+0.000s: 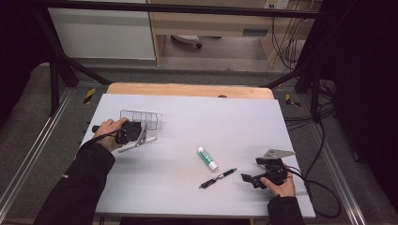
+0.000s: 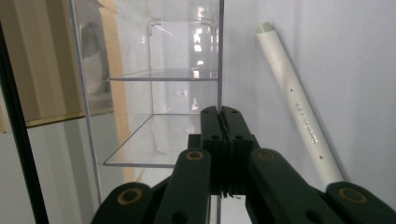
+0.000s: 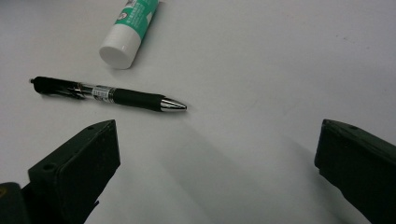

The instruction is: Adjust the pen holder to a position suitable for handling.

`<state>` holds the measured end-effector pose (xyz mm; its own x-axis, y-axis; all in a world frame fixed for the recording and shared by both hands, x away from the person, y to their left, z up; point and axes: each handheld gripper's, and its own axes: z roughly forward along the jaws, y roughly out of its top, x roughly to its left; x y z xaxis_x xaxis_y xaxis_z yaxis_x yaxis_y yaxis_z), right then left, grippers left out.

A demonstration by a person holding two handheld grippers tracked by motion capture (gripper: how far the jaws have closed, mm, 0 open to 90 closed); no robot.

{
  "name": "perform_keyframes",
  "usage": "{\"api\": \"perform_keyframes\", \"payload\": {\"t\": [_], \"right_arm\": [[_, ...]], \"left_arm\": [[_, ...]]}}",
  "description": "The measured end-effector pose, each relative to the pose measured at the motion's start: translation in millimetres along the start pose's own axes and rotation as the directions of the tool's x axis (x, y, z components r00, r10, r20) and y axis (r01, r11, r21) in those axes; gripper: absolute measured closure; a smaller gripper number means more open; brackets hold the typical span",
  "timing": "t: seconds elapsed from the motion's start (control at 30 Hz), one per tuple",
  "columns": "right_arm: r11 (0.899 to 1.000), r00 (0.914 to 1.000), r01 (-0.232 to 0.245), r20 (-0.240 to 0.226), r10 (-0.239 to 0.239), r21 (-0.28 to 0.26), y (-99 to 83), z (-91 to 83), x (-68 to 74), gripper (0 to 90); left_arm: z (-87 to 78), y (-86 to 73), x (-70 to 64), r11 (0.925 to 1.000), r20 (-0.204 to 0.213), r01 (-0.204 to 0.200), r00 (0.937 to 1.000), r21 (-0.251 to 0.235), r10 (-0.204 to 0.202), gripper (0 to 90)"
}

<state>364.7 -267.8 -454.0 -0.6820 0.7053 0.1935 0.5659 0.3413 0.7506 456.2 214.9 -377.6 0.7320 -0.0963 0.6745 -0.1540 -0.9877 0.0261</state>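
My left gripper is pinched on a wall of the clear organizer, steadying it at the table's left — nothing sits in its compartments yet. My right gripper is spread wide before the pen — it, the glue stick and the white marker are left to load.
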Motion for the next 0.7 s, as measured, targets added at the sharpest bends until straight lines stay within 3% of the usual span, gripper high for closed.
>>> {"api": "perform_keyframes", "payload": {"t": [0.33,0.7], "right_arm": [[1.0,1.0,0.001,0.0,-0.001,0.004,-0.1,0.4,0.0,0.5],[1.0,1.0,0.001,0.001,-0.001,0.002,0.0,0.2,0.1,0.5]], "left_arm": [[-9.7,15.8,1.5,0.999,-0.023,0.038,0.999,-0.024,-0.039,88.1],[-24.6,55.2,4.8,0.9939,-0.038,0.102,0.9939,-0.043,-0.104,88.1]]}}
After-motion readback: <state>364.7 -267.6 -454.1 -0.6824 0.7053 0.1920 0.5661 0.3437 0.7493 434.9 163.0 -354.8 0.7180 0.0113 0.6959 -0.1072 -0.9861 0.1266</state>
